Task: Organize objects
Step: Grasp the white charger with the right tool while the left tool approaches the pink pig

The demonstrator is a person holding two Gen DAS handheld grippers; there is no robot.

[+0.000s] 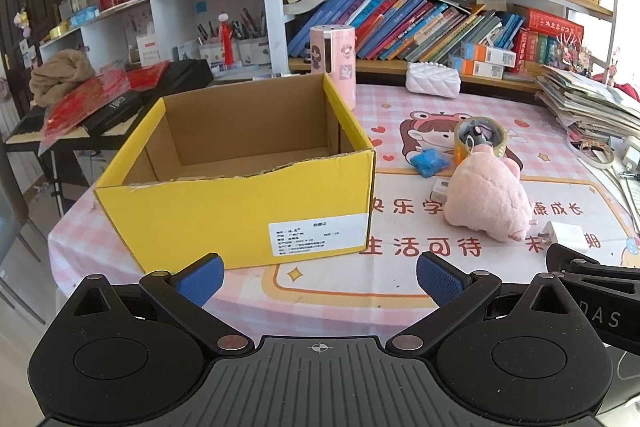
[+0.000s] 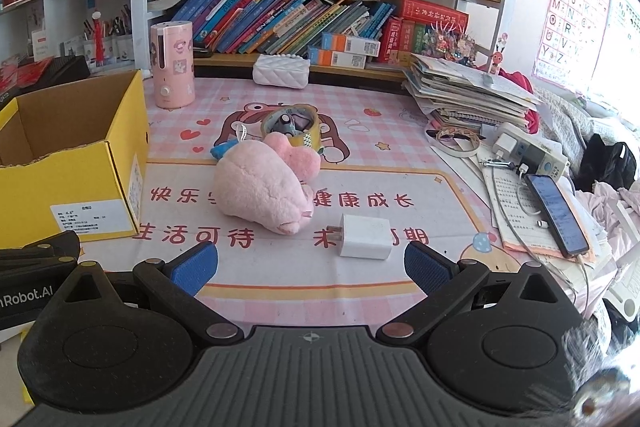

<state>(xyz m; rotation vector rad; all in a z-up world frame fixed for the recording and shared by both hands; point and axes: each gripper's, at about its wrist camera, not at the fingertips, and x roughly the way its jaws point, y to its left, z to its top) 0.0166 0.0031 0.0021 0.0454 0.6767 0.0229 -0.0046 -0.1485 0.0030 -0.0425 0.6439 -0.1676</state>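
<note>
Hovering spread and empty at the table's near edge, the right gripper [image 2: 311, 267] sits nearer than the equally spread, empty left gripper [image 1: 320, 273] to the white charger [image 2: 365, 236], which lies flat right of the yellow box [image 2: 80, 179], prongs toward it.

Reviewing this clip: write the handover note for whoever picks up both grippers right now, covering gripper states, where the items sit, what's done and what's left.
Left gripper: open, holding nothing, low over the near table edge in front of the yellow box.
Right gripper: open, holding nothing, facing the white charger plug.
Yellow box: what shows of the inside is bare; nothing visibly packed yet.
Loose on the tablecloth: pink plush toy, tape roll behind it with small items inside, blue item beside the roll, small white block partly hidden by the plush, and the charger plug nearest the right gripper.
Left to do: presumably move all of these into the box.
</note>
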